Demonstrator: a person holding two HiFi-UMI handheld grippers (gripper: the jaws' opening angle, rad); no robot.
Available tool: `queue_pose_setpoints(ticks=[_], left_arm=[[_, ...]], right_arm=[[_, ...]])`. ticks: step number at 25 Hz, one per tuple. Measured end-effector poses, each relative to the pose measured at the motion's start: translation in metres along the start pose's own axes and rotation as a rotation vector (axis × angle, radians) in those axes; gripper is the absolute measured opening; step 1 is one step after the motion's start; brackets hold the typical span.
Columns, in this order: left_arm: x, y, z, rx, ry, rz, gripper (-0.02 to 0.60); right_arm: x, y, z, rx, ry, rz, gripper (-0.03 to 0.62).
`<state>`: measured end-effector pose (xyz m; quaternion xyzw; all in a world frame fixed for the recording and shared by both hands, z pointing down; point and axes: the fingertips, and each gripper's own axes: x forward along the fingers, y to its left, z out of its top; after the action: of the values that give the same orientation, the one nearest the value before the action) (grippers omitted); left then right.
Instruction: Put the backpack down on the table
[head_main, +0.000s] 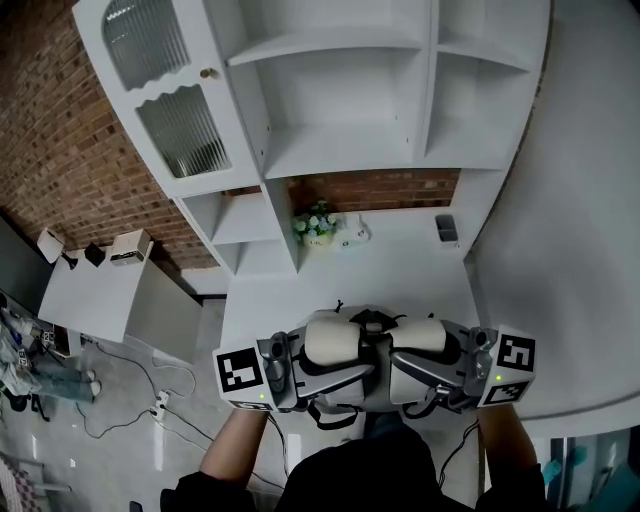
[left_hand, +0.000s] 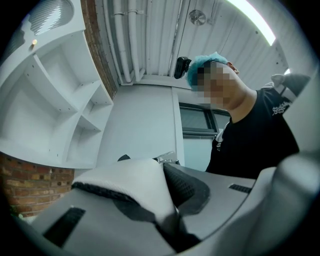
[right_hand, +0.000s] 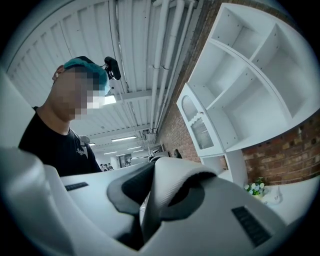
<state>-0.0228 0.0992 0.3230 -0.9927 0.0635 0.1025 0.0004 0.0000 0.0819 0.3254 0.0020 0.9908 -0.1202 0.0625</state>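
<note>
White surface (head_main: 290, 295) beneath brick-backed shelving (head_main: 340, 100): we hold the backpack (head_main: 410, 375) over its near edge, fingers of left gripper (left_hand: 167, 225) and right gripper (right_hand: 137, 225) each clamped on a strap (left_hand: 132, 182); bare surface ahead to flowerpot (head_main: 318, 228).

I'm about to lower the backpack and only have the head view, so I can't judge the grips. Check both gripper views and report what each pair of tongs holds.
Observer: The left gripper has its tongs closed on the left strap. The strap is white padding with dark mesh on its inner face.
Operator: Now the right one.
Observer: The right gripper has its tongs pinched on the right strap, which arches up in a fold between them.
</note>
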Motion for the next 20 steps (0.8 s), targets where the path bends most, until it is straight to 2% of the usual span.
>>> queue_pose_setpoints(ticks=[13, 20], left_arm=[[0.028, 0.084, 0.012, 0.034, 0.005, 0.021, 0.06], [0.046, 0.127, 0.006, 0.02, 0.028, 0.052, 0.06]], right_arm=[[-0.011, -0.077, 0.04, -0.024, 0.006, 0.04, 0.053], [-0.023, -0.123, 0.05, -0.016, 0.002, 0.066, 0.054]])
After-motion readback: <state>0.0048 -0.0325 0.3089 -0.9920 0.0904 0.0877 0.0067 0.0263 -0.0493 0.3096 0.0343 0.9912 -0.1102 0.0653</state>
